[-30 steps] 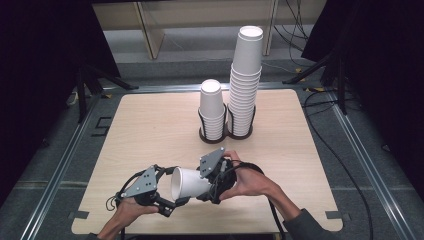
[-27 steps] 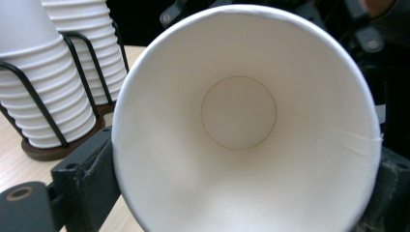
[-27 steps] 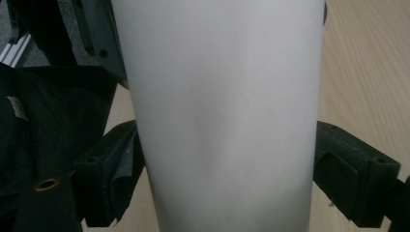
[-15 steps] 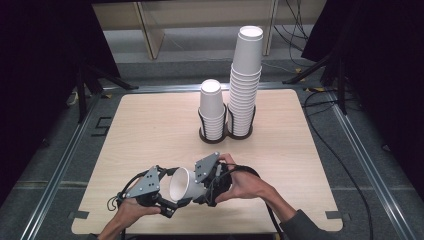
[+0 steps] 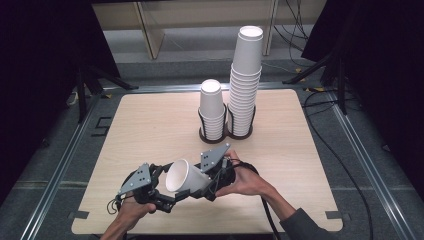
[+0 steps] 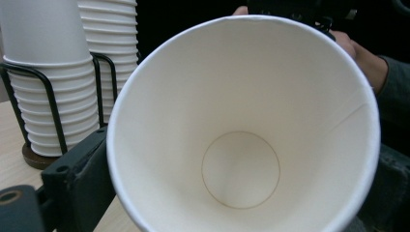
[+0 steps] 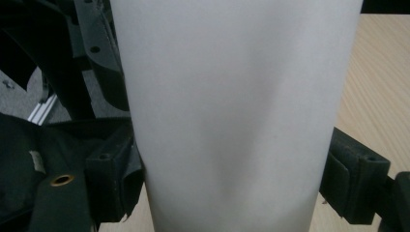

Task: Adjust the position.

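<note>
A white paper cup (image 5: 187, 177) lies on its side in the air just above the table's near edge, mouth toward my left gripper. My right gripper (image 5: 210, 185) is shut on the cup's body, and in the right gripper view its pads (image 7: 113, 179) press the cup wall (image 7: 232, 121) from both sides. My left gripper (image 5: 167, 200) sits at the cup's mouth. Its jaws have just been opening and stand open, with the rim of the cup (image 6: 241, 135) between them. One left fingertip (image 6: 77, 179) shows beside the rim.
A black wire holder (image 5: 220, 136) at the middle of the wooden table (image 5: 150, 125) carries a short stack of cups (image 5: 212, 110) and a tall stack (image 5: 246, 80). Cables trail off the table's right side.
</note>
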A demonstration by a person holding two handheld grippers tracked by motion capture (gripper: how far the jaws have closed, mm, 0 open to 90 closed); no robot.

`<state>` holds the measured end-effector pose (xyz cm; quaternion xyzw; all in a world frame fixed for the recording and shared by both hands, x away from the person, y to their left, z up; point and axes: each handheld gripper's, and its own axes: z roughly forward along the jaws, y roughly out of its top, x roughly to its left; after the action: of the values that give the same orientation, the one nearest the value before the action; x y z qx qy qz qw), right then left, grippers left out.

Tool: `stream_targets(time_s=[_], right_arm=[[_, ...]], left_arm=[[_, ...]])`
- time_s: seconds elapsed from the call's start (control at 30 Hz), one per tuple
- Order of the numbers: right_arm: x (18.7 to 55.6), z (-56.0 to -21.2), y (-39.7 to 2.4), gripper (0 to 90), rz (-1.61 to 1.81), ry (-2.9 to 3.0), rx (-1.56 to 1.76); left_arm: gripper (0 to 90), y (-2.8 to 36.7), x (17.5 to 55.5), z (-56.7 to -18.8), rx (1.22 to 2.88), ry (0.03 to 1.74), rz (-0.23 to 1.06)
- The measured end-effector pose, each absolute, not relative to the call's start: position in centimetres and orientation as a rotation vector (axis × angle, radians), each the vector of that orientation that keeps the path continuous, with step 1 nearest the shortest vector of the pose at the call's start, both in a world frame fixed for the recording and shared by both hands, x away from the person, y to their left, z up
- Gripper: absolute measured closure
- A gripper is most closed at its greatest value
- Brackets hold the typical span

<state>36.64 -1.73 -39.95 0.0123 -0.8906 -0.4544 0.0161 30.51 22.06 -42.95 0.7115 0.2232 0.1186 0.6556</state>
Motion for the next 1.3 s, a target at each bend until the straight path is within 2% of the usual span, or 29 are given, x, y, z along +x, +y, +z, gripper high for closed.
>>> stream_targets(time_s=[0.33,0.77,1.1,1.3], right_arm=[[36.5,-40.7,-0.9,20.6,-1.467,-2.723,0.008],[36.9,-41.6,-0.7,19.8,-1.553,-2.663,-0.011],[36.9,-41.4,-0.8,20.9,-1.625,-2.618,-0.059],[37.1,-41.3,-1.1,20.8,-1.642,-2.618,-0.066]], left_arm=[[3.4,22.0,30.5,-42.9,1.574,0.532,0.282],[8.4,22.3,30.6,-42.7,1.568,0.541,0.304],[4.1,22.4,30.6,-42.8,1.492,0.572,0.311],[6.3,22.3,30.6,-42.8,1.502,0.570,0.316]])
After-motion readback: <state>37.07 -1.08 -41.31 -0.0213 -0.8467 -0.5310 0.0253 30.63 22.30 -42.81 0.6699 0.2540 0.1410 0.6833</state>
